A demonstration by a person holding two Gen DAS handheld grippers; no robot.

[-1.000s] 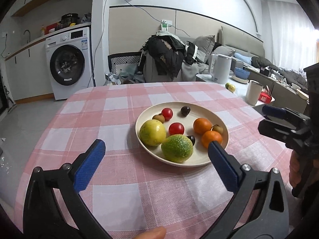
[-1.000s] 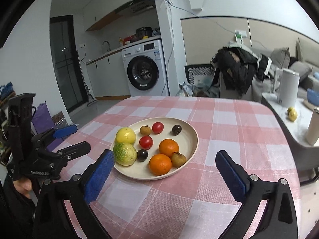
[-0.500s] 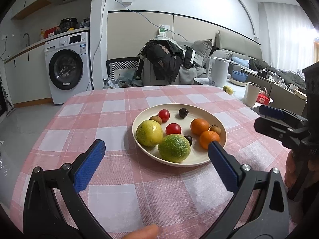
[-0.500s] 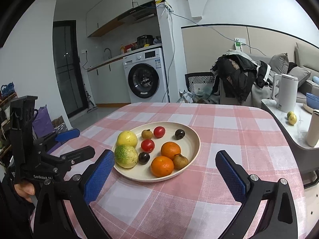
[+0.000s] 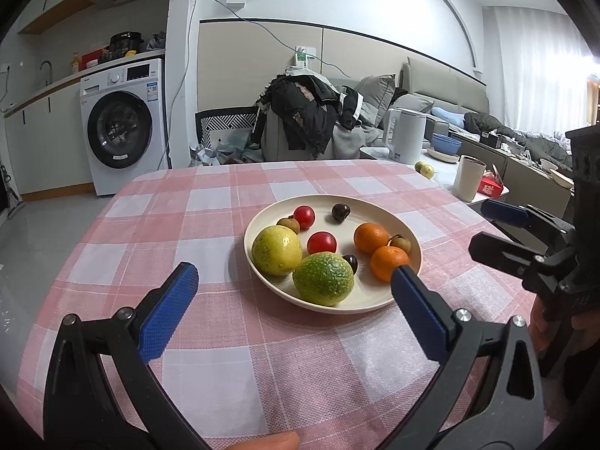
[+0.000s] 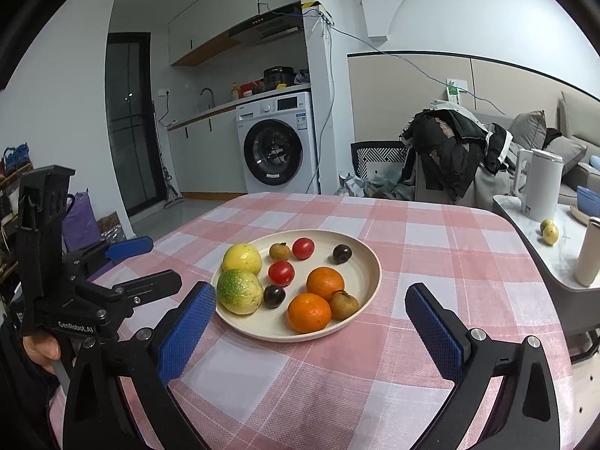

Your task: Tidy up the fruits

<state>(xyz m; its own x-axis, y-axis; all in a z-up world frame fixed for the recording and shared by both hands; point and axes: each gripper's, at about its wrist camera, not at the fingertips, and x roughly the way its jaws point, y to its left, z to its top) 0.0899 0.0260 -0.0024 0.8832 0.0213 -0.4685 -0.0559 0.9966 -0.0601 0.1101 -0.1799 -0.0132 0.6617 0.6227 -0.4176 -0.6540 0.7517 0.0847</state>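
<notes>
Nearest, the left gripper (image 5: 292, 292) and the right gripper (image 6: 311, 311) both hang above the pink checked tablecloth (image 5: 262, 356) with jaws spread wide and nothing between them. Just beyond their tips sits the cream plate (image 5: 378, 300) holding all the fruit: a green citrus (image 5: 323, 279) and a yellow one (image 5: 276, 250) at the near edge, two oranges (image 5: 388, 262), two tomatoes (image 5: 321, 243) and small dark and brown fruits behind, while far back stands a washing machine (image 5: 123, 123)

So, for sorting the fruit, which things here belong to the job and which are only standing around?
Belong to the job:
plate
two oranges
two tomatoes
yellow fruit
green fruit

Only standing around:
washing machine
kettle
cup
clothes pile
</notes>
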